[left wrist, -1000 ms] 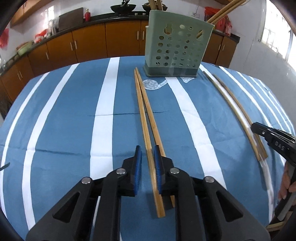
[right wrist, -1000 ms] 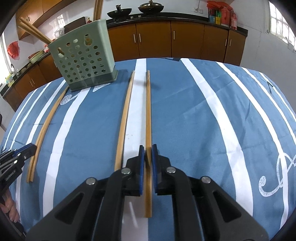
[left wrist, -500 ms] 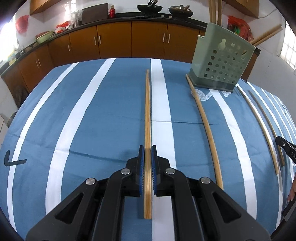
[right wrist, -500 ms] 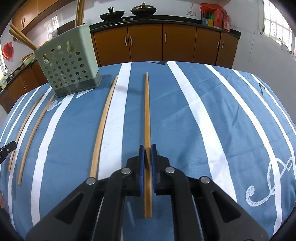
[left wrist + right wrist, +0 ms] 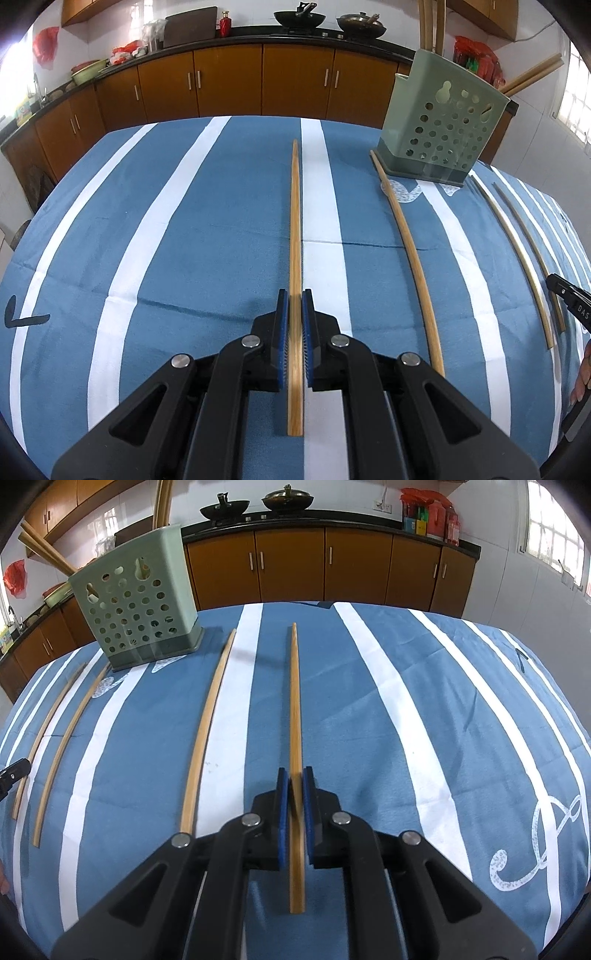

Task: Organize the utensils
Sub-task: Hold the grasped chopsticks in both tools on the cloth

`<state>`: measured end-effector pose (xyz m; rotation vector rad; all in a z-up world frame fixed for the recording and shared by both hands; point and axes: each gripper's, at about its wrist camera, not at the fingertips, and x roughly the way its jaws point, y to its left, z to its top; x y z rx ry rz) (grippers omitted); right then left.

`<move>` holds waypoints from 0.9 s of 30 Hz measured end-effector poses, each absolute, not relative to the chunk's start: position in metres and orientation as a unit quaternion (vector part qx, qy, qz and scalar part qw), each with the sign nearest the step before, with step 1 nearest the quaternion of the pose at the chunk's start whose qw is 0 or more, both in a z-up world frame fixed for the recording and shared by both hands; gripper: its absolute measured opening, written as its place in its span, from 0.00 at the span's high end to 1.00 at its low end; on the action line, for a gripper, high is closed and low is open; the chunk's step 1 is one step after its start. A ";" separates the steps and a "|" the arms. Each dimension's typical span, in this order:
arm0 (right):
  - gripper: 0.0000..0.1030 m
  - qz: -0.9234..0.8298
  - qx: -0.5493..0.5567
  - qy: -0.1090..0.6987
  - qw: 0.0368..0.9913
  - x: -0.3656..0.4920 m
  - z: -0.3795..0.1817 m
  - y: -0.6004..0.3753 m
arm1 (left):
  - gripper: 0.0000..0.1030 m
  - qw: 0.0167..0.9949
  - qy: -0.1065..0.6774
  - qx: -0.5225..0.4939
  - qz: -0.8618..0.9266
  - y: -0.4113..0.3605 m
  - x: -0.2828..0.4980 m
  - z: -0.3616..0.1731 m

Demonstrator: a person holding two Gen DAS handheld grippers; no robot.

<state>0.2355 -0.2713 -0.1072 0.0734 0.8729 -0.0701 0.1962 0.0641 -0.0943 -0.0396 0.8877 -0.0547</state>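
Both pairs of fingers are pinched nearly shut, each on one wooden chopstick: the left gripper (image 5: 294, 310) clamps a chopstick (image 5: 294, 236) near its thick end, and the right gripper (image 5: 295, 790) clamps another chopstick (image 5: 294, 716) the same way, each stick running straight ahead from the blue pads. Whether the sticks are off the cloth or lying along it I cannot tell. The step in hand looks like the pick-up, with the drop into the green holder (image 5: 443, 133) to come; that would call for lifting each stick, tipping it upright and lowering it through the open top, where other sticks already stand. One loose chopstick (image 5: 410, 254) lies to the right of the left gripper, its far tip by the holder's base. The table wears a blue cloth with white stripes (image 5: 424, 709); behind it run brown kitchen cabinets (image 5: 325, 565) under a dark counter carrying two woks.
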 end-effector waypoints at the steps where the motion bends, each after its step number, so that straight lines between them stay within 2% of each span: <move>1: 0.90 -0.034 0.035 0.423 0.905 0.236 -0.107 -0.271 | 0.92 0.903 0.429 -0.021 -0.027 0.065 0.196 -0.094; 27: 0.90 -0.036 0.032 0.423 0.905 0.236 -0.107 -0.272 | 0.92 0.902 0.429 -0.023 -0.027 0.066 0.196 -0.095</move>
